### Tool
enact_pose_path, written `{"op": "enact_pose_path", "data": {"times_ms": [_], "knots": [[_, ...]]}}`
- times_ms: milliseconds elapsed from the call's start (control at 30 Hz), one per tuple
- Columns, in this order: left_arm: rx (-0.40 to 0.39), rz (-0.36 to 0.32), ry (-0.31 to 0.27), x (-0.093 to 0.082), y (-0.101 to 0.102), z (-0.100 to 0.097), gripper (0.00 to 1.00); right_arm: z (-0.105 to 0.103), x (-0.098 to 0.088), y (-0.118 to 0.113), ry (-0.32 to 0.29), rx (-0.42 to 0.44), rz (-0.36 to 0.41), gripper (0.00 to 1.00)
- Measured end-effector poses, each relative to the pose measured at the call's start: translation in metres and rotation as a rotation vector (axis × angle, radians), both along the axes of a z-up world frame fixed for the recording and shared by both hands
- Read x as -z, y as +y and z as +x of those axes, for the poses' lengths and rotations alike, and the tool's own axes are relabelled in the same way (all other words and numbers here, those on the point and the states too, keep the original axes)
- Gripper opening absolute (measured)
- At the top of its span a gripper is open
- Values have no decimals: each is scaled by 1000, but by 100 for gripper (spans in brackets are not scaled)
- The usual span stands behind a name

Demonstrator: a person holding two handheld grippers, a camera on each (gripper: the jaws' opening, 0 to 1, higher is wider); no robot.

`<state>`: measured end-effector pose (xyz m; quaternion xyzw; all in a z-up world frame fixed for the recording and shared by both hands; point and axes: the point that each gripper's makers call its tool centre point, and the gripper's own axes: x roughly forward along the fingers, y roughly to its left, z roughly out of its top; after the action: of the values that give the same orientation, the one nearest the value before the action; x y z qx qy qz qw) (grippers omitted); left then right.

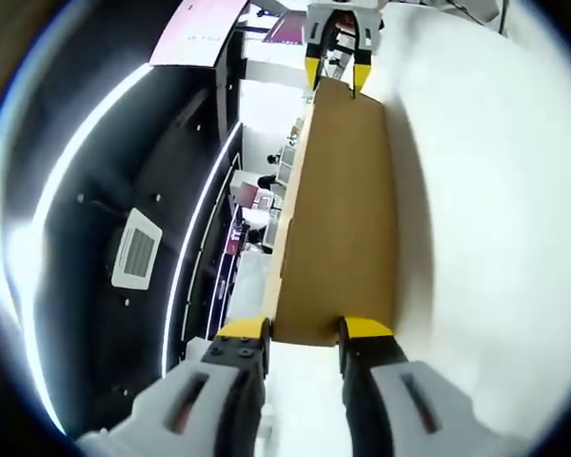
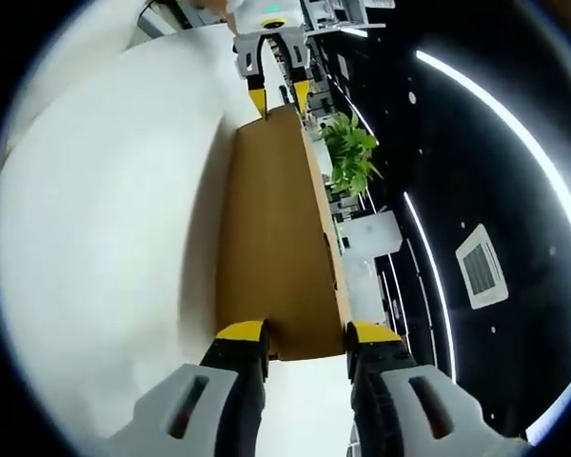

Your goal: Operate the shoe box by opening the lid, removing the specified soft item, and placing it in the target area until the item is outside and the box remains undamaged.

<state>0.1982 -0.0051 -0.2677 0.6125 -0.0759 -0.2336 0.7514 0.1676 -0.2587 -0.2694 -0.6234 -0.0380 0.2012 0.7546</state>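
Left gripper view: the left gripper (image 1: 305, 331) has its yellow-tipped jaws spread across the near end of the cardboard lid (image 1: 341, 219), one tip at each corner. The right gripper (image 1: 336, 69) clasps the far end the same way. A ceiling vent (image 1: 136, 249) sits off to the left here. Right gripper view: same lid (image 2: 274, 238) between both grippers, plus a green plant (image 2: 350, 152) beside its far end. White bench (image 2: 114, 209) underneath. Box contents are hidden.
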Motion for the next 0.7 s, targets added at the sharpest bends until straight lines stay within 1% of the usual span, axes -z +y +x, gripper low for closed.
{"op": "enact_pose_path", "data": {"times_ms": [200, 400, 700], "knots": [[-5, 1, 22, -1, 0, -1, 29, 0, -2, -1, 1, 2, -23, 29], [-13, -1, 2, -5, 0, -3, 29, 0, -2, -1, 0, 4, -31, 28], [-14, -38, 9, -9, 0, -4, 29, -2, -9, 0, -8, 7, -42, 28]]}}
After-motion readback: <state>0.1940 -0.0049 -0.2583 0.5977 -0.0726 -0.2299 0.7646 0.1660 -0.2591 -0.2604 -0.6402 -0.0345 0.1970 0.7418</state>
